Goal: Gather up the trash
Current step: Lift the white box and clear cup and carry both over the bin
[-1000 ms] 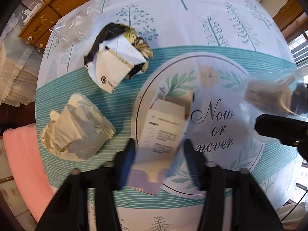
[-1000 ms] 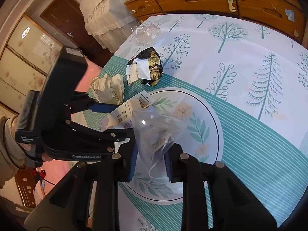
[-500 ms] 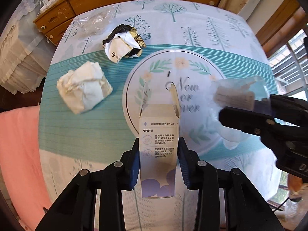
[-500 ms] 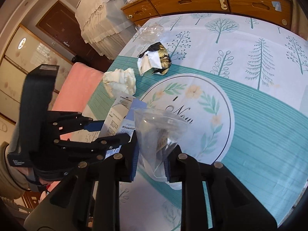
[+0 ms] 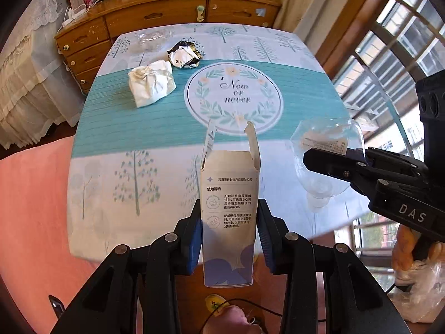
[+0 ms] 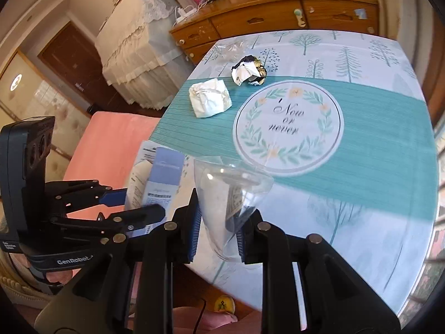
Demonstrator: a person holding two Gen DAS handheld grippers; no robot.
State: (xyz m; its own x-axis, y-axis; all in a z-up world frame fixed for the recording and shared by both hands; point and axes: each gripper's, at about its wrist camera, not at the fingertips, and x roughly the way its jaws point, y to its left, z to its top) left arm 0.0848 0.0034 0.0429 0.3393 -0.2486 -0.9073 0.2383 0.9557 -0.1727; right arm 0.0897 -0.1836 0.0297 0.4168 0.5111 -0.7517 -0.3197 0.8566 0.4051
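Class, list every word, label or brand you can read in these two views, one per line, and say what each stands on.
"Now or never": tablecloth medallion.
"使用说明": heading on the carton held by the left gripper; smaller print unreadable.
"DAS": right gripper body.
"GenRobot": left gripper body.
Label inside the clear plastic cup: too blurred.

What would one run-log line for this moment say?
left gripper: shut on white cardboard carton | right gripper: shut on clear plastic bottle | both above table edge

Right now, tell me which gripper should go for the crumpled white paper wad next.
Neither is free: left gripper is shut on the carton, right gripper on the clear plastic piece. After unloading, left: the paper wad lies on its side.
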